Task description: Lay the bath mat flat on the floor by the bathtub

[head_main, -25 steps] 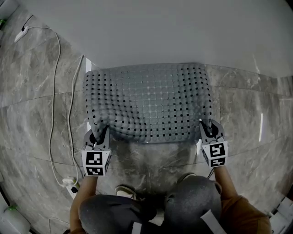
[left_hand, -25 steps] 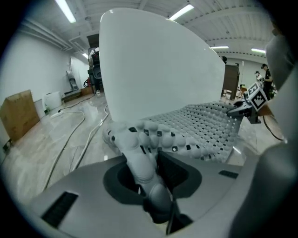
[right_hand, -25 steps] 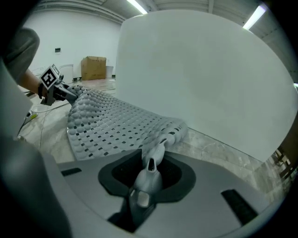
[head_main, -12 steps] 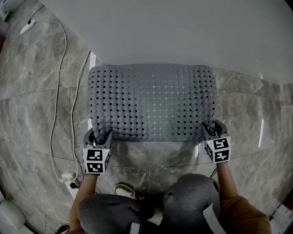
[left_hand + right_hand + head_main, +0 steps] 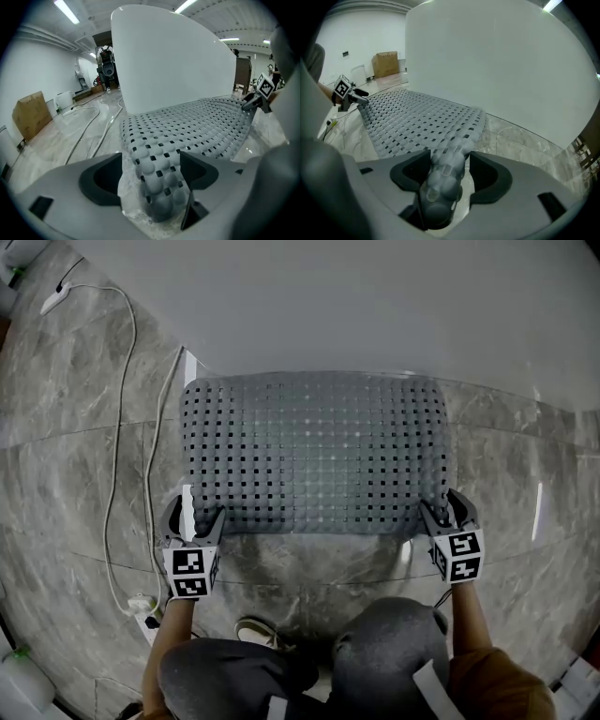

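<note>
Mat [image 5: 314,451] lies spread on the floor [image 5: 75,456]. Its far long edge is right up against the tub [image 5: 356,306], and its near edge is on the side away from the tub, by the person's knees. It looks flat, bar the two near corners, which ride up a bit. It's a soft rubbery sheet full of holes and bumps: light, floppy, bends w/o a fight. Prob. grippy on the marble, so I'd expect it to drag rather than slide. Nothing to break. Best hold is a corner or edge, pinched thin. Taking two corners at once should stop the middle sagging.

Left gripper [image 5: 195,517] is at one of the corners away from the tub. Its jaws are apart and have just been opening; the corner lies loose between them, not squeezed. Right gripper [image 5: 442,510] is the same at the other near corner: jaws wide, just been opening, mat fold in the gap.

A cable [image 5: 117,427] snakes over the floor beside the mat's left end, running out from the tub.
</note>
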A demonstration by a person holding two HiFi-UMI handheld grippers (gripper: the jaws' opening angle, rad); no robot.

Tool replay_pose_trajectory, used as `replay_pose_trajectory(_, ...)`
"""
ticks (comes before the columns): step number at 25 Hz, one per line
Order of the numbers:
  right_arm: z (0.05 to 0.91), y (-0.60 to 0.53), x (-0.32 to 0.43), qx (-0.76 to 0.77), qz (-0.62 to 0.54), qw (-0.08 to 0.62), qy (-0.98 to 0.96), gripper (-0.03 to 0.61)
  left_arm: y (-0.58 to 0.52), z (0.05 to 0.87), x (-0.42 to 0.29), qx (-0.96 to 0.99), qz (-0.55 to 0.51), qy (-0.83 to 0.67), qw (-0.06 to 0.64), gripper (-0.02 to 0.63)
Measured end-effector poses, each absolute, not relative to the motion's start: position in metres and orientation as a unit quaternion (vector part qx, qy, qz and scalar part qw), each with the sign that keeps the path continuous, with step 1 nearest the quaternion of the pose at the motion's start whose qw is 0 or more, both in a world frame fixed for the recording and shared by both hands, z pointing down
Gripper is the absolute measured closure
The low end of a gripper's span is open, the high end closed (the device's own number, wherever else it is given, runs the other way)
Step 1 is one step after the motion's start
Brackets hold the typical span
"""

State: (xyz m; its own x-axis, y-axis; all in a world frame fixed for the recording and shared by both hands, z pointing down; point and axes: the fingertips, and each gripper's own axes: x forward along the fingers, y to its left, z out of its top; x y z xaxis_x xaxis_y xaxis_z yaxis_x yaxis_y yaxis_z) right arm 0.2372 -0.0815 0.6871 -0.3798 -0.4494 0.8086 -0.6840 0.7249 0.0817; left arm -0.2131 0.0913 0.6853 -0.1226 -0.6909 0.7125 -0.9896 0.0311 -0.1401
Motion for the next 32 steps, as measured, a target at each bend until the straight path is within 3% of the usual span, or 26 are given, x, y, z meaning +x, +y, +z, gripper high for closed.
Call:
replay_pose_trajectory(12, 0.656, -0.113, 0.246, 0.383, 0.095, 0.403, -0.826, 0.311, 0.070, 0.669, -0.209, 0.623, 0.296, -0.696, 0.200, 0.244)
replay_pose_trajectory(16, 0.660, -0.105, 0.219, 0.362, 0.109, 0.389, -0.840, 0.348, 0.066, 0.659, -0.214, 0.610, 0.293, -0.712, 0.190, 0.359)
replay_pose_trajectory(20, 0.664, -0.100, 0.204, 0.350, 0.120, 0.380, -0.847, 0.448, 0.061, 0.652, -0.211, 0.611, 0.288, -0.716, 0.177, 0.459)
replay_pose_trajectory(24, 0.662, -0.102, 0.198, 0.354, 0.107, 0.376, -0.850, 0.548, 0.062, 0.657, -0.212, 0.605, 0.299, -0.717, 0.175, 0.598)
replay_pose_trajectory(25, 0.661, -0.102, 0.194, 0.352, 0.103, 0.375, -0.851, 0.572, 0.063, 0.660, -0.213, 0.602, 0.303, -0.716, 0.180, 0.609)
replay_pose_trajectory(32, 0.651, -0.105, 0.173, 0.344, 0.137, 0.340, -0.864, 0.574, 0.052, 0.672, -0.204, 0.611, 0.299, -0.703, 0.208, 0.609)
